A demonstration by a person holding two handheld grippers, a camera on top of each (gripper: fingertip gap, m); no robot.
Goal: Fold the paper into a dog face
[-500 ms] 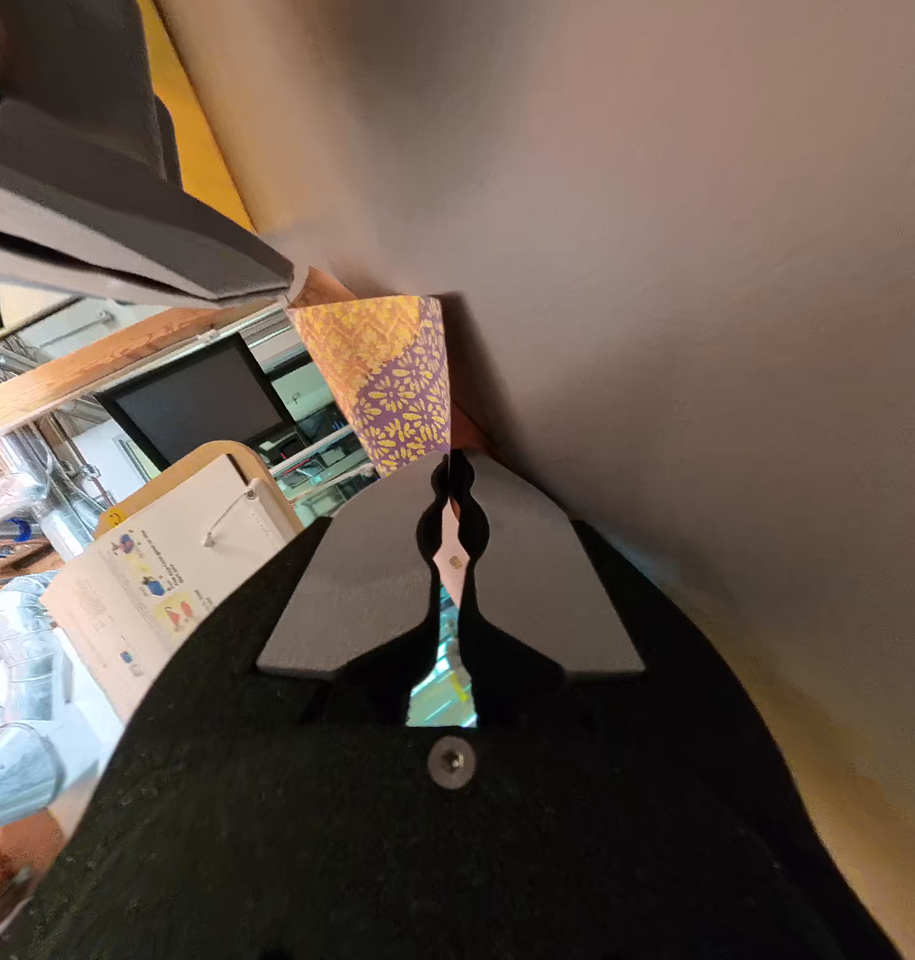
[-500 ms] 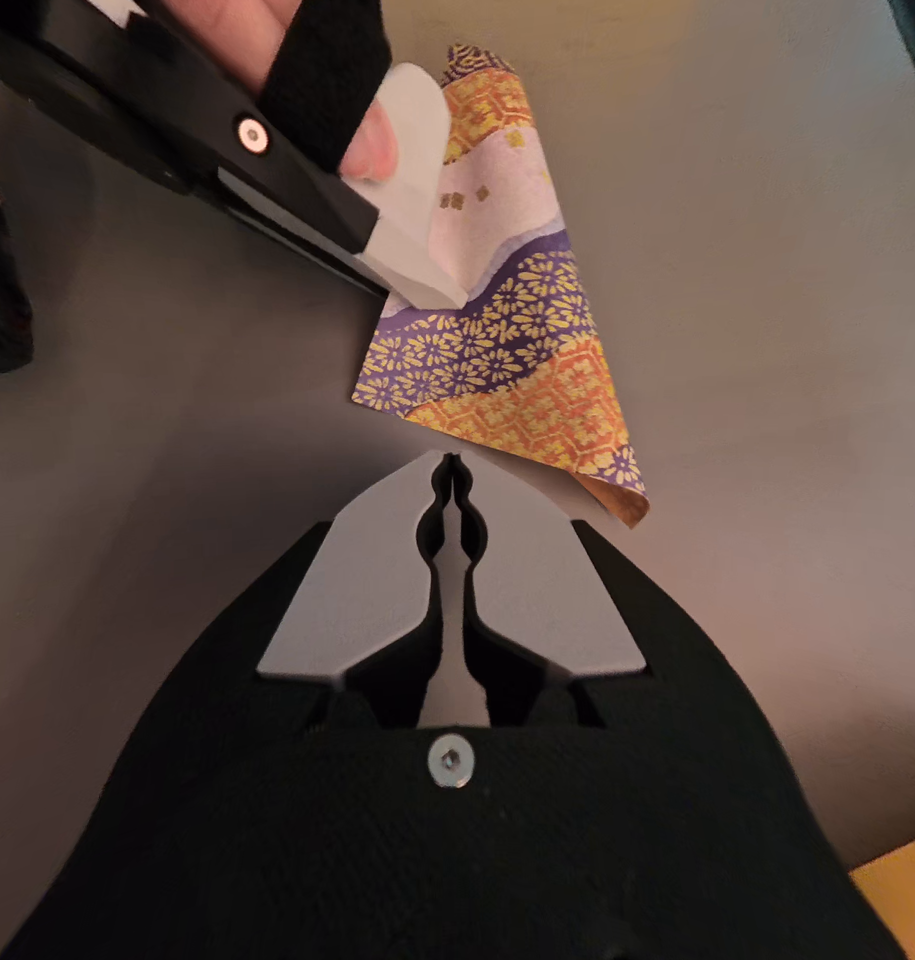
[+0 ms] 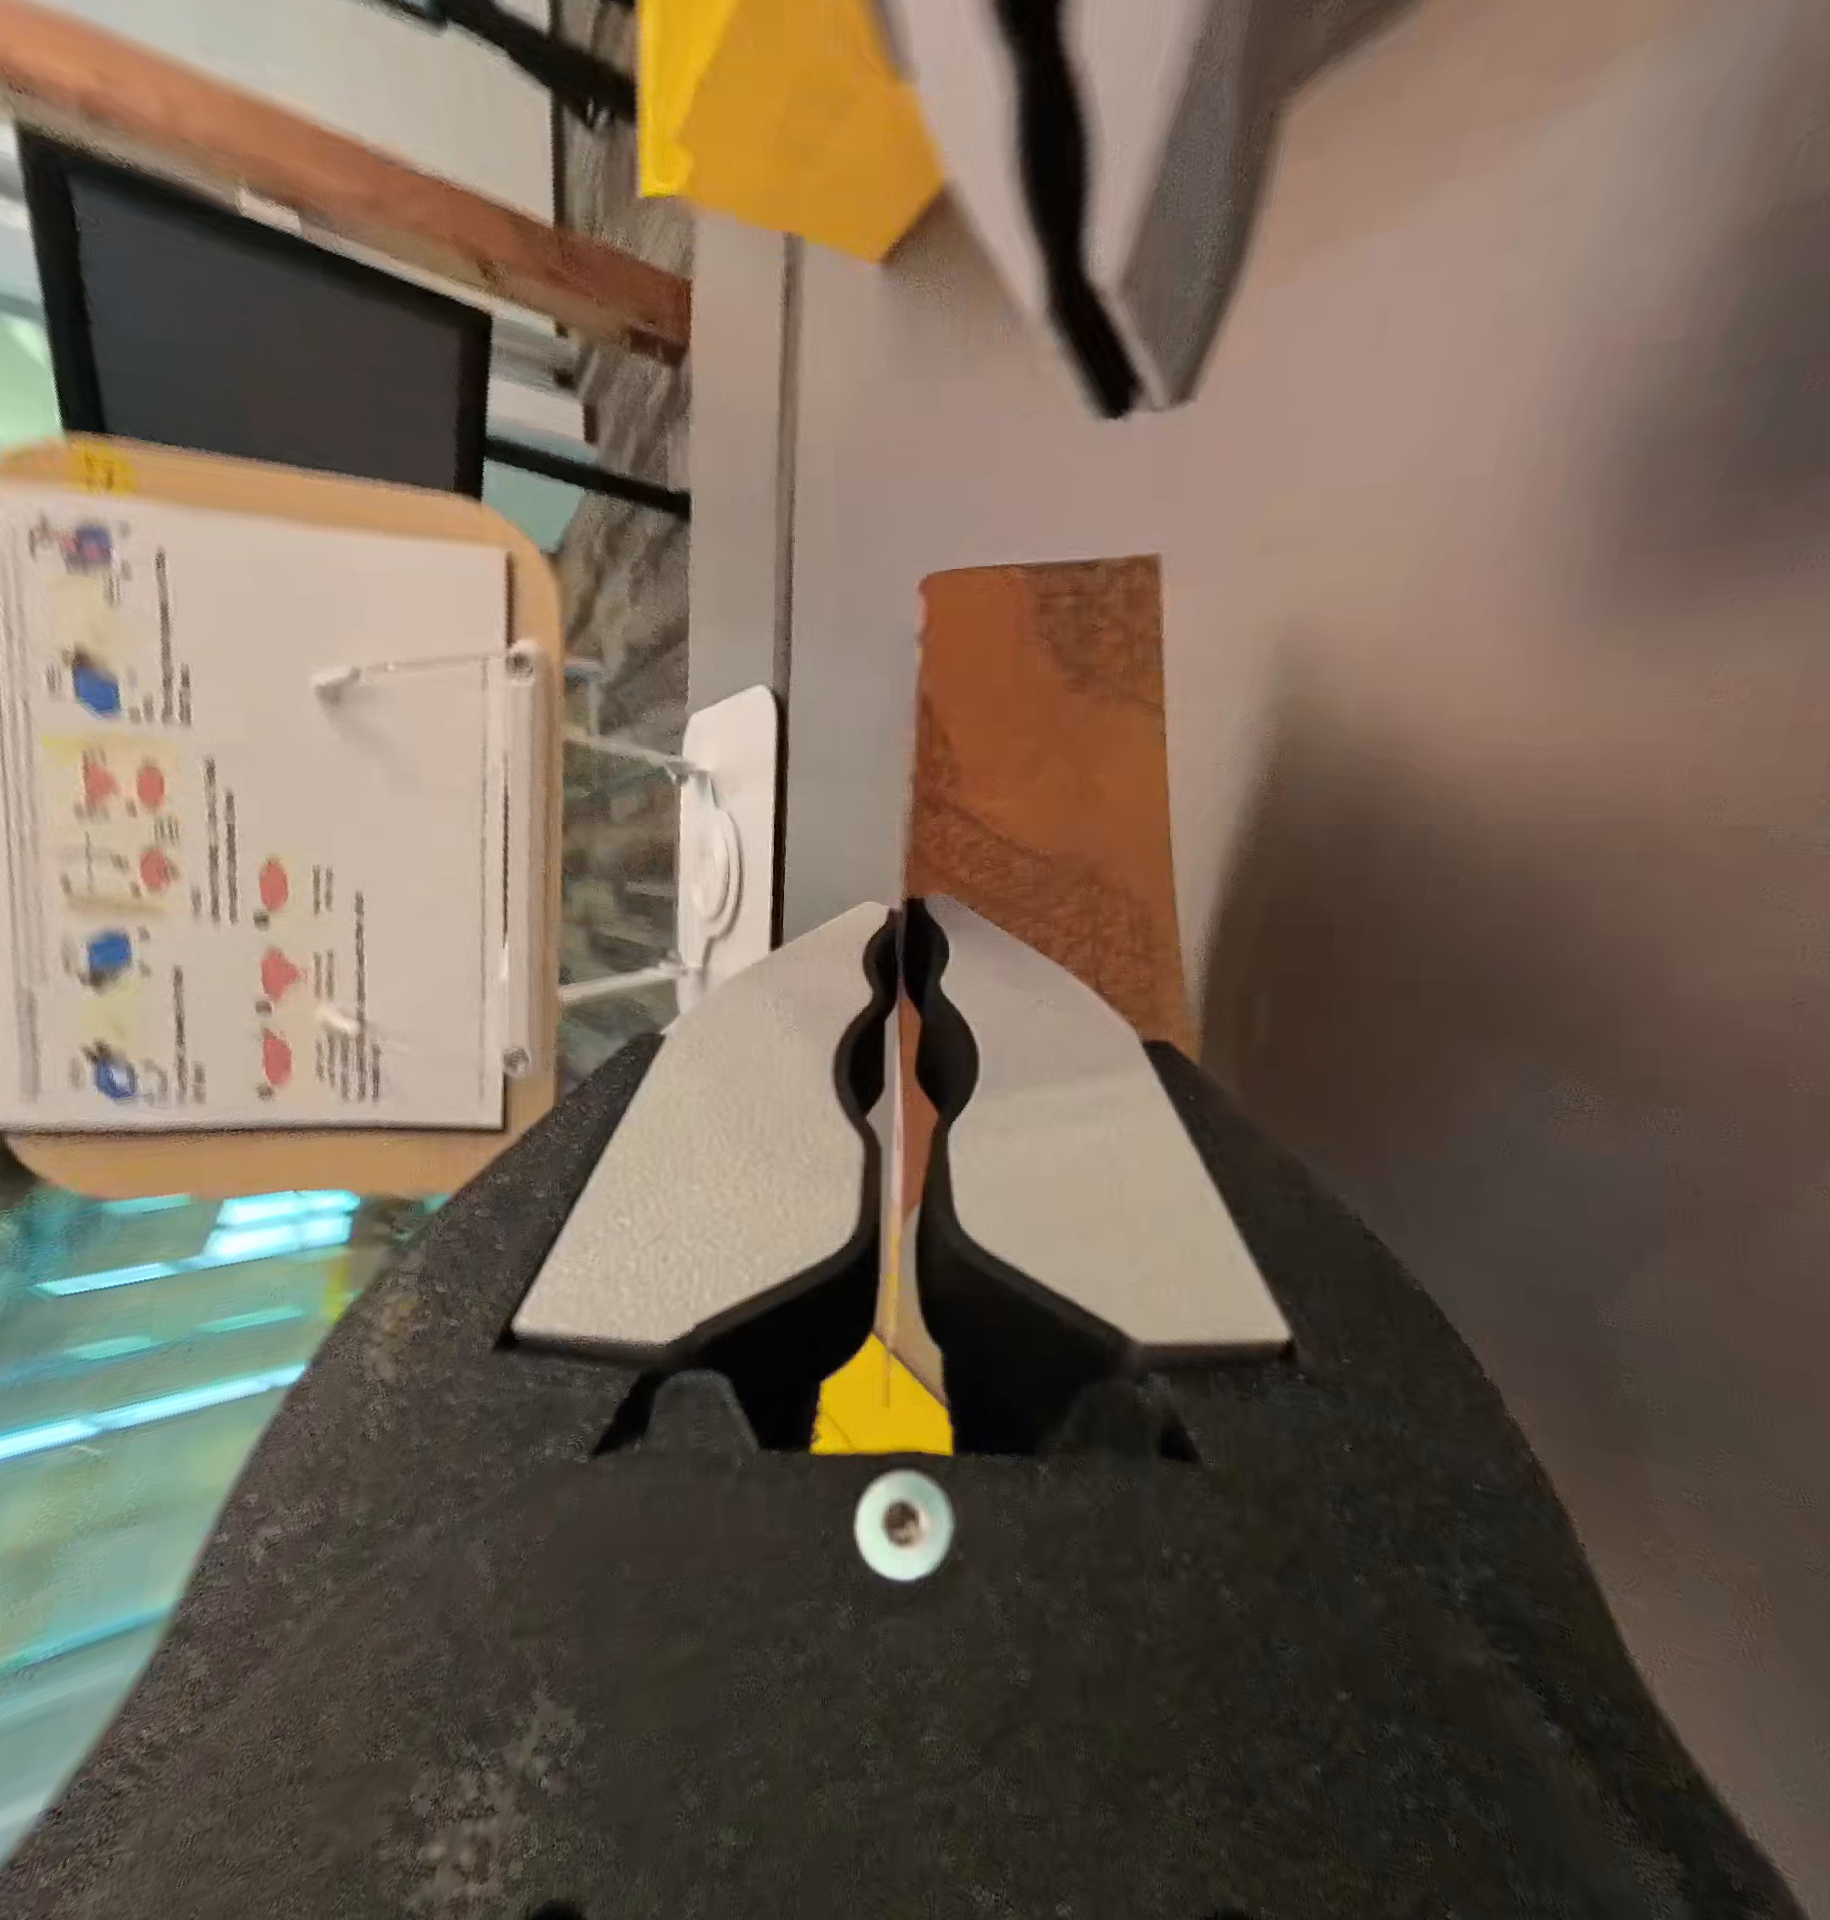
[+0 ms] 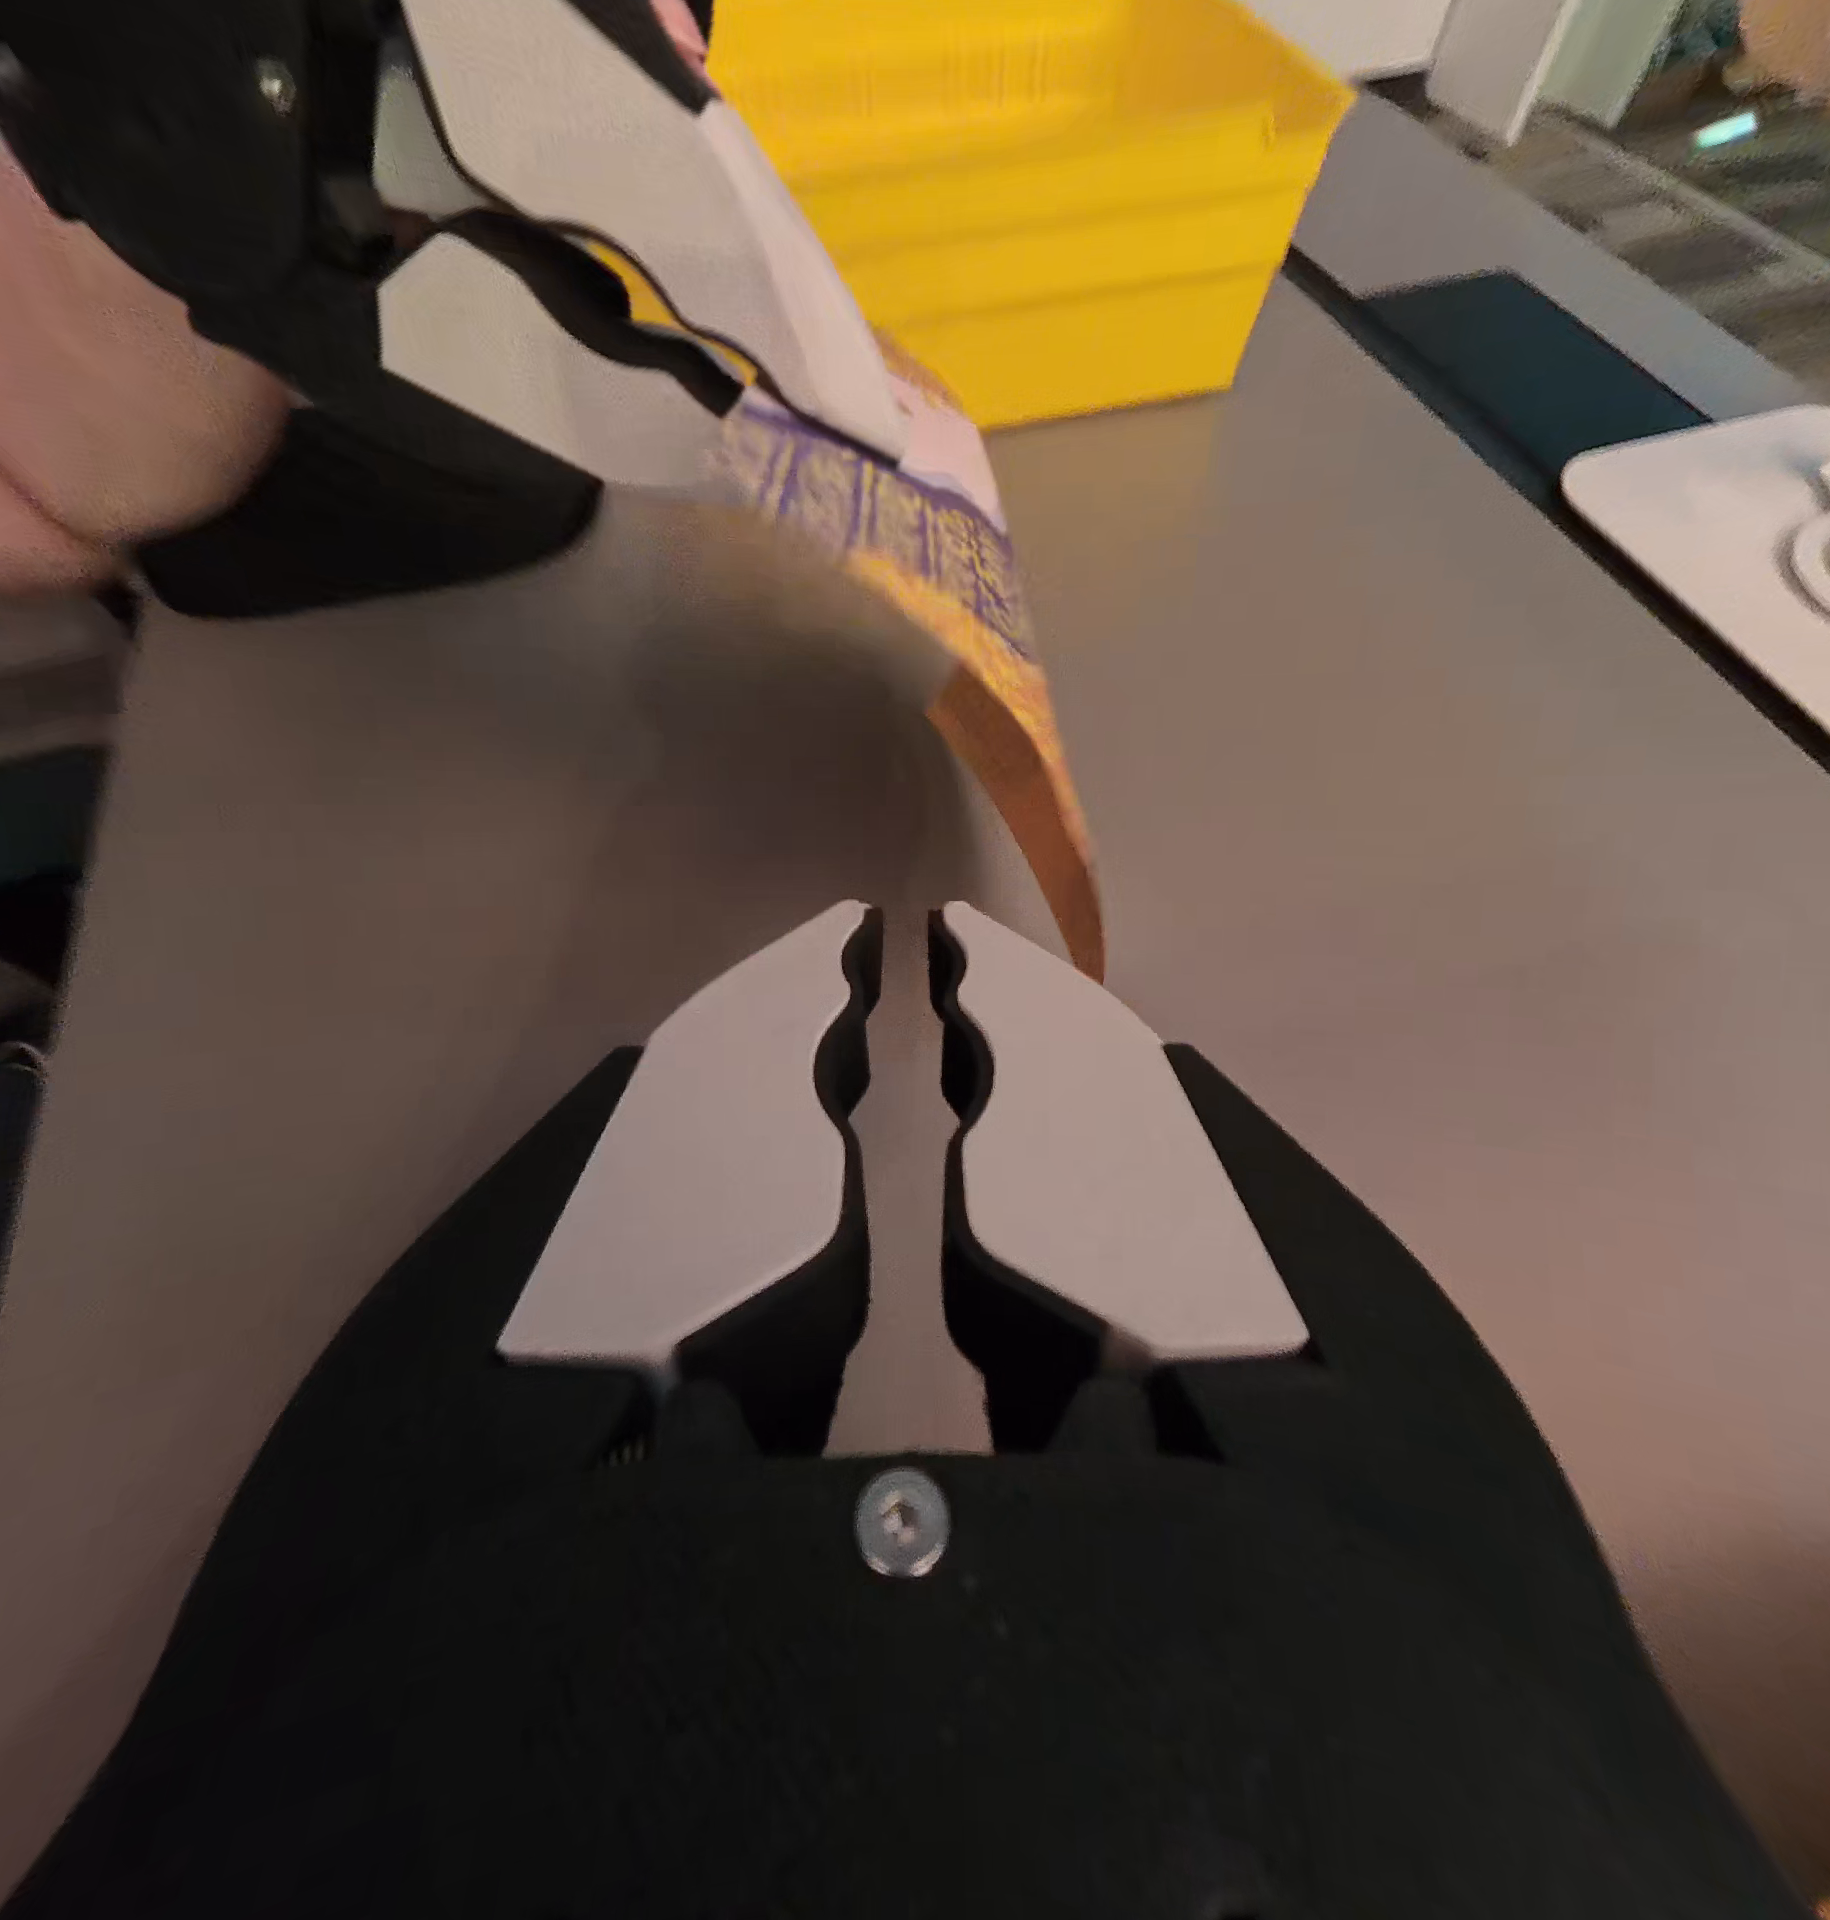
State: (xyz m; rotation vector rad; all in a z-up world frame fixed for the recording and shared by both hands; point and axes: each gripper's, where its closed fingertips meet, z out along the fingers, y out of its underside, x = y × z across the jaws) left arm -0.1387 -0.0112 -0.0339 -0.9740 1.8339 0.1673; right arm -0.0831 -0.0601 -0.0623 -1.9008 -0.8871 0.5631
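The patterned paper, purple, yellow and white on top and orange-brown underneath, hangs in the air over the grey table. My left gripper is shut on its upper end, and the paper curls down so its free end is just beyond my right gripper's tips. In the left wrist view the paper's brown underside stands up from my shut left gripper. My right gripper is empty, its jaws a narrow gap apart, low over the table. It also shows at the top of the left wrist view.
A yellow bin stands at the table's far side. A white tray lies at the right edge. A clipboard with an instruction sheet and a dark monitor are beyond the table. A person's hand and sleeve hold the left gripper.
My left gripper has lifted the paper off the table and turned it, so it now hangs curled. My right gripper's jaws have parted slightly and its view has tilted up.
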